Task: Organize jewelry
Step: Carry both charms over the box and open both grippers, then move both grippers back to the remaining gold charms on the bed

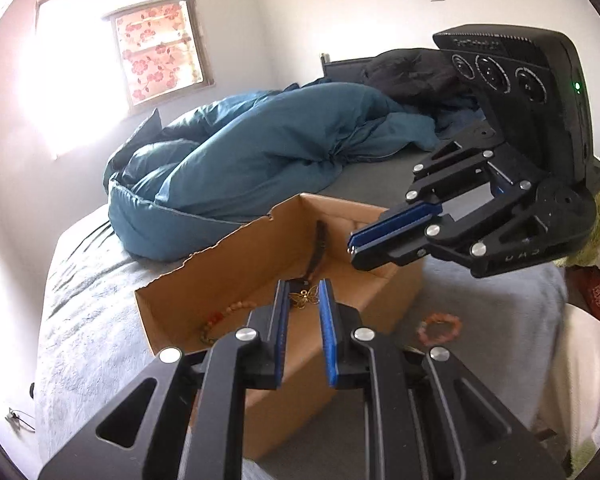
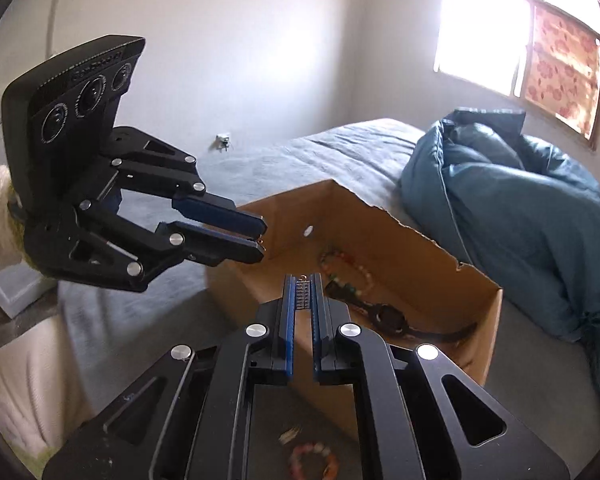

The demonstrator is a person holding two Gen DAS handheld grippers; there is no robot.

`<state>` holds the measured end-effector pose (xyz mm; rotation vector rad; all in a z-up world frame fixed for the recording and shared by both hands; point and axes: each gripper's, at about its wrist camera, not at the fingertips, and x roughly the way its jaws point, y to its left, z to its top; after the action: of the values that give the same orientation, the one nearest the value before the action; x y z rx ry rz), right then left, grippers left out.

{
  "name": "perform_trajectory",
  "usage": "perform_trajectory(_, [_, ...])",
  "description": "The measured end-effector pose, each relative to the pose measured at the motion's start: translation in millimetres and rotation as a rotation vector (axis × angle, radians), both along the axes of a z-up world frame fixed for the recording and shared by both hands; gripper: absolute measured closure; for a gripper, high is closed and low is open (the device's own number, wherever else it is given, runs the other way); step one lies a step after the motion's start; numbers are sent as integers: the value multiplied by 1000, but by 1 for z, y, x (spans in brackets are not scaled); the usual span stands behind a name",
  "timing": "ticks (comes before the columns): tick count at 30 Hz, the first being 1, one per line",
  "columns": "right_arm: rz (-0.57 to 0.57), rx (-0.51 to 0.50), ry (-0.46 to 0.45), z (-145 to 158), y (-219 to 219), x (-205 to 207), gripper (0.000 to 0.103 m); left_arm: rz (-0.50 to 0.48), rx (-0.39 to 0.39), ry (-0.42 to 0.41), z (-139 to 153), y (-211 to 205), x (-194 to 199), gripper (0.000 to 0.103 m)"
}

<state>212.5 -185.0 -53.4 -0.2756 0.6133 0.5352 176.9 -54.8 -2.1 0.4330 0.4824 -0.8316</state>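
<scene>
A gold butterfly pendant (image 1: 305, 298) is clamped between the left gripper's (image 1: 305, 290) blue pads, above the open cardboard box (image 1: 236, 256). The right gripper (image 2: 303, 284) has its jaws closed on a small silver chain piece (image 2: 302, 291). Inside the box lie a beaded bracelet (image 2: 346, 266) and a dark watch (image 2: 392, 318). 1 pink bead bracelet (image 1: 439, 327) rests on the grey bedspread (image 1: 84, 304) beside the box. A teal duvet (image 1: 260, 160) is heaped behind.

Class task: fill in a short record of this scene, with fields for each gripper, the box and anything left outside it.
Left gripper: shut on a gold butterfly pendant
Right gripper: shut on a small silver trinket
Cardboard box: open, holds bead bracelets and a watch
Outside box: pink bracelet on the grey bedcover
</scene>
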Motion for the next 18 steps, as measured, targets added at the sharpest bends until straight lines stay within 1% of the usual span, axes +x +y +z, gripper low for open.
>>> perform_trajectory(4, [-24,23,56,-25,-3,35,98,40,-24,51,-15,0,34,89])
perform_trajectory(6, [-31,29,73,-34,-3,44,98,61,-33,65,-22,1,47,89])
perform_trajectory(9, [-36,34,90,-44,-4,55,98,90,-46,89,-30,4,59,88])
perform_trajectory(13, [-38,33,98,-48,-4,52,96,89,-50,97,-35,7,64,87])
perform_trajectory(14, [-36,36,104,-48,-4,52,95,91,-48,101,-37,7,66,83])
perform_trajectory(17, [-42,35,108,-50,-5,54,86,94,-40,113,-41,8,69,74])
perform_trajectory(18, [-43,36,109,-51,-5,54,85,95,-35,113,-42,9,69,72])
